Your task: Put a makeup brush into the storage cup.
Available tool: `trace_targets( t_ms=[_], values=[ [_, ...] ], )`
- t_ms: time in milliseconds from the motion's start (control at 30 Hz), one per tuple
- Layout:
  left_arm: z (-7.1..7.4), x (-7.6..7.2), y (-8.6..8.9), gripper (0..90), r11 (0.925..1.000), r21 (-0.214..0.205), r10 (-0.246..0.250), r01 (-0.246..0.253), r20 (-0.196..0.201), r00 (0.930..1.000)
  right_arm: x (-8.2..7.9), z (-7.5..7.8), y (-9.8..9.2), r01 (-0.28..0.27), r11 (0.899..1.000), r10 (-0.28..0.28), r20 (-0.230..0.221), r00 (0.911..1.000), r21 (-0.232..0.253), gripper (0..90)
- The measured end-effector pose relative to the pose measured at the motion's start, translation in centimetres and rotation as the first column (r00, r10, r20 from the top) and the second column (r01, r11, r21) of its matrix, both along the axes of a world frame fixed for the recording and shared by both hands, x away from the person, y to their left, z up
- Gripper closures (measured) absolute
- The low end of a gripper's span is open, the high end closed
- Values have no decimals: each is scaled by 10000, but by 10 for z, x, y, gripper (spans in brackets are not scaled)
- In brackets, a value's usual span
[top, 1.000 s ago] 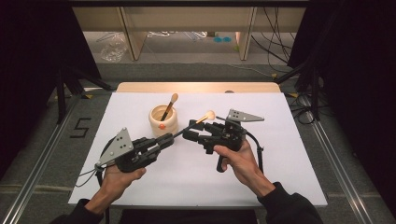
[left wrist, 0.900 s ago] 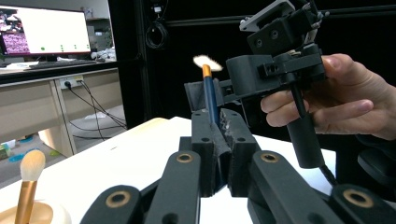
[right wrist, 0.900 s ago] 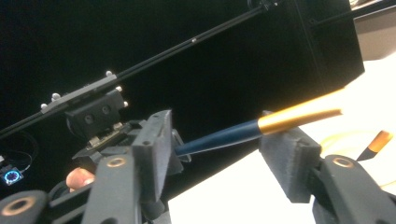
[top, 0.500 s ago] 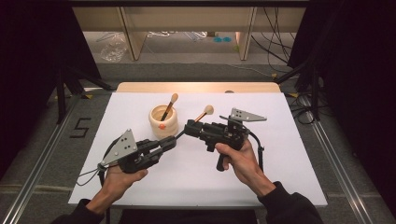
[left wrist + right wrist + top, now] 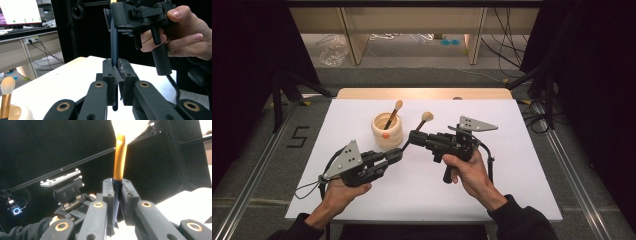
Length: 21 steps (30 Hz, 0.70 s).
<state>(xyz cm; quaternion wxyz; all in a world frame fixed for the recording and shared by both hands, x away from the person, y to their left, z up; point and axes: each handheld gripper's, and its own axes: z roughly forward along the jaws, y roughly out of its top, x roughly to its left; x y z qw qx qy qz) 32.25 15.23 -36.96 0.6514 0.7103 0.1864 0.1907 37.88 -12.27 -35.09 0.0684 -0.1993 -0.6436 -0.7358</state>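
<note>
Above the white table [image 5: 512, 175], both grippers, left gripper [image 5: 398, 154] and right gripper [image 5: 413, 138], had clamped the slim, dark-handled, gold-ferruled makeup brush [image 5: 422, 122]; light, stiff, probably best gripped mid-handle.

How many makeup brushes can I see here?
2. One brush stands tilted in the cream holder. The other brush is held above the table, gripped by the left gripper and the right gripper. More could be hidden inside the holder.
</note>
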Motion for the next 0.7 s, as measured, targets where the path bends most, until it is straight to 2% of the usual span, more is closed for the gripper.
trace_targets(
  t_ms=[100,133,233,367,467,500,567,633,700],
  values=[
    [0,0,0,846,10000,-18,-15,15,-33,10000,-1,0,0,36,10000,-35,171,9998,-27,845],
    [0,0,0,846,10000,-18,-51,51,-52,10000,-2,1,1,52,10000,-52,63,10000,-73,845],
    [0,0,-1,846,10000,-44,-54,54,-84,10000,-2,1,1,95,9999,-92,382,9992,-72,846],
    [0,1,-1,845,10000,-28,-82,81,-138,9999,-3,2,1,98,9997,-89,442,9990,-203,847],
    [-1,1,-1,840,10000,-69,-69,67,-305,9995,-4,3,1,196,9992,-176,592,9981,-340,847],
    [-1,2,-1,830,9999,-85,-147,143,-458,9988,-4,4,1,184,9990,-157,630,9979,-412,847],
    [-1,2,-1,780,9999,-36,-98,96,-411,9991,-4,4,1,274,9985,-234,799,9965,-484,847],
    [-1,3,0,682,10000,-10,-22,22,-469,9989,-4,4,0,288,9980,-245,765,9968,-555,847],
    [0,3,1,644,10000,43,-27,29,-436,9990,-3,4,0,374,9972,-316,880,9956,-651,847]
  ],
)
